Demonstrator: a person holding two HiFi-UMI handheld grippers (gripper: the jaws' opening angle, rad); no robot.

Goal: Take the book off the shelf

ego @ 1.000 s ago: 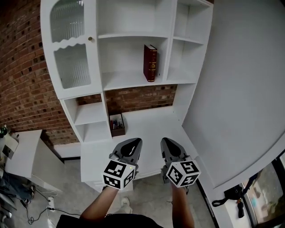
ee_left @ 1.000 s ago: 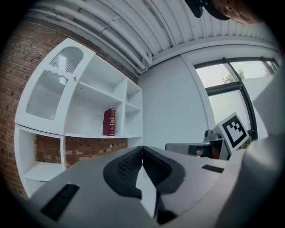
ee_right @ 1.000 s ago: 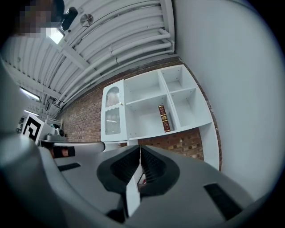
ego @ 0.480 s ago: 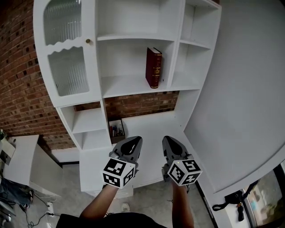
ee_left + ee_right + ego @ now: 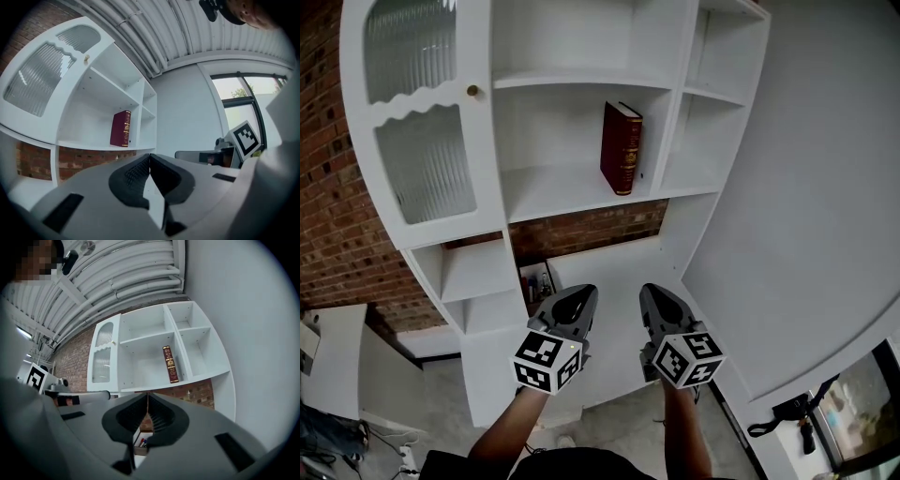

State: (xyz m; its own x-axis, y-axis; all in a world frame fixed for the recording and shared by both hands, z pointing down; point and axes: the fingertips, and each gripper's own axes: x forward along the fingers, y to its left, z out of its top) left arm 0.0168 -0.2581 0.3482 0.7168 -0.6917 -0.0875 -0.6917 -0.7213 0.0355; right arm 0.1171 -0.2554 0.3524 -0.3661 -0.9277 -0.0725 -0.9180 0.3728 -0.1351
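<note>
A dark red book (image 5: 621,147) with gold print on its spine stands upright at the right end of the middle shelf of a white shelf unit (image 5: 572,187). It also shows as the book (image 5: 121,128) in the left gripper view and the book (image 5: 170,363) in the right gripper view. My left gripper (image 5: 580,298) and right gripper (image 5: 649,296) are held side by side low in the head view, well short of the shelf, pointing toward it. Both are shut with nothing between the jaws: left gripper (image 5: 149,155), right gripper (image 5: 147,394).
The unit has a ribbed glass door (image 5: 422,141) with a small knob at upper left and open cubbies at right. A brick wall (image 5: 581,230) shows behind the desk top (image 5: 609,309). A small wooden box of pens (image 5: 536,281) sits on the desk. A white wall (image 5: 806,187) stands right.
The shelf unit and book have grown larger and shifted lower-left in the head view as both grippers moved toward them. Both grippers stay shut and side by side.
</note>
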